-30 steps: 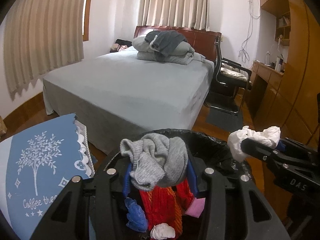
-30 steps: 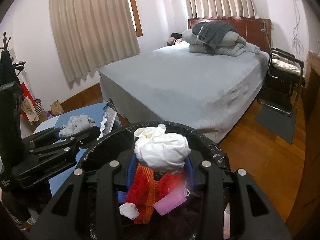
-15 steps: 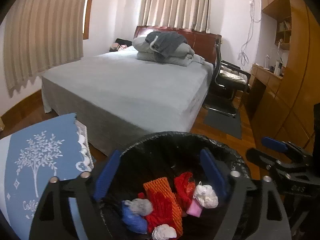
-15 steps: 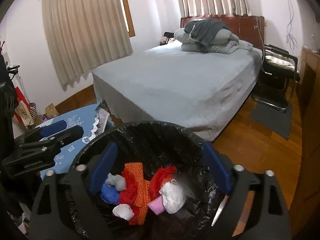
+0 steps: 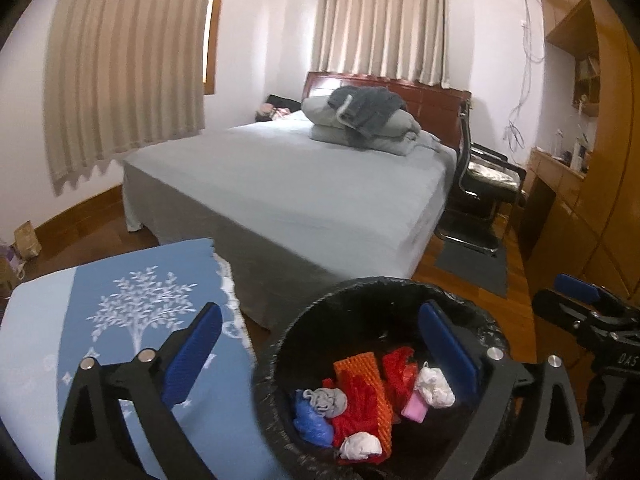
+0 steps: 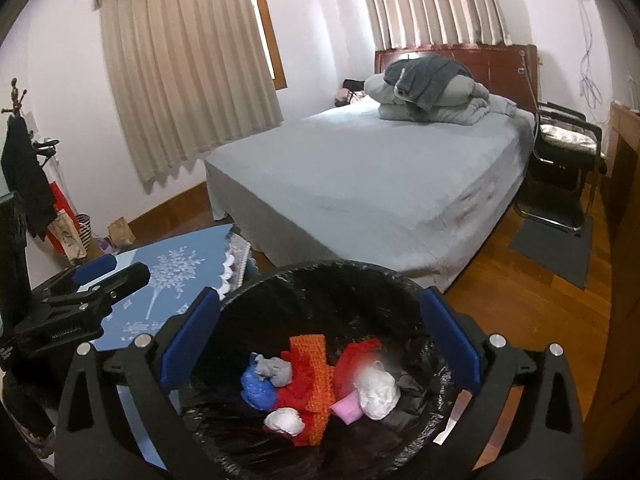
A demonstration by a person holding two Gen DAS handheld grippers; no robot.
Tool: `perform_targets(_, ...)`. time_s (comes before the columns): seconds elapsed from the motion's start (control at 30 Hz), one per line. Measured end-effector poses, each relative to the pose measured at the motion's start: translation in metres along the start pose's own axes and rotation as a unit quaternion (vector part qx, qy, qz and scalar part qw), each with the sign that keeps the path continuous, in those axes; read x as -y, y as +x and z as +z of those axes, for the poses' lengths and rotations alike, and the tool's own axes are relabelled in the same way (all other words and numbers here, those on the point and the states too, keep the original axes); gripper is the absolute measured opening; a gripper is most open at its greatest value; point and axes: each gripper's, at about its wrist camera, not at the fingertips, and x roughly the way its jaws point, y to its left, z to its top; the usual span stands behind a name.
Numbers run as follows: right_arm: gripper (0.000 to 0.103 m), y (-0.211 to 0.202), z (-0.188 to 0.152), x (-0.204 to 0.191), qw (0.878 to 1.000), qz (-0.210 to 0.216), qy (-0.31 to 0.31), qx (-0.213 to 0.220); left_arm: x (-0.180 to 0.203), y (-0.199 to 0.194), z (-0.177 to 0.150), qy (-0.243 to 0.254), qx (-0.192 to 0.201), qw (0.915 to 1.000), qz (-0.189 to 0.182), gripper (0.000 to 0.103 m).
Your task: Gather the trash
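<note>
A bin with a black liner (image 5: 360, 292) (image 6: 320, 268) stands just under both grippers. Inside it lie a grey wad (image 5: 326, 400) (image 6: 274, 370), a white crumpled wad (image 5: 434, 388) (image 6: 378, 394), orange-red mesh (image 5: 360, 376), a blue wad (image 5: 312, 424), a pink piece (image 5: 414, 410) and a second white wad (image 5: 360, 446). My left gripper (image 5: 320, 312) hangs above the bin's left side, its jaws opening with nothing between them. My right gripper (image 6: 320, 296) is over the bin too, jaws opening and empty.
A low table with a blue tree-print cloth (image 5: 100, 320) stands left of the bin. A grey bed (image 5: 320, 184) lies beyond, with a black chair (image 5: 488, 184) and wooden cabinets (image 5: 580, 220) to the right. A dark mat (image 6: 556, 248) lies on the wooden floor.
Both grippers spread their jaws. The grey wad left the left gripper and the white wad left the right one; both now lie in the bin. Both grippers rose a little.
</note>
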Motion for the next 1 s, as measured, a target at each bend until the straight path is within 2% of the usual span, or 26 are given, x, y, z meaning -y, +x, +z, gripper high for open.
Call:
perform_targets(0.37,0.098,-0.035,0.010,-0.041,0.999,0.028,-0.016,0.001,-0.013,-0.053,-0.003,-0.004,0.024,0.9993,0.028,0.097)
perform_targets(1.0,0.098,-0.079,0.001,-0.083,0.999,0.032,-0.041,0.005,-0.012,-0.120,-0.017,0.000,0.041,0.9980,0.048,0.097)
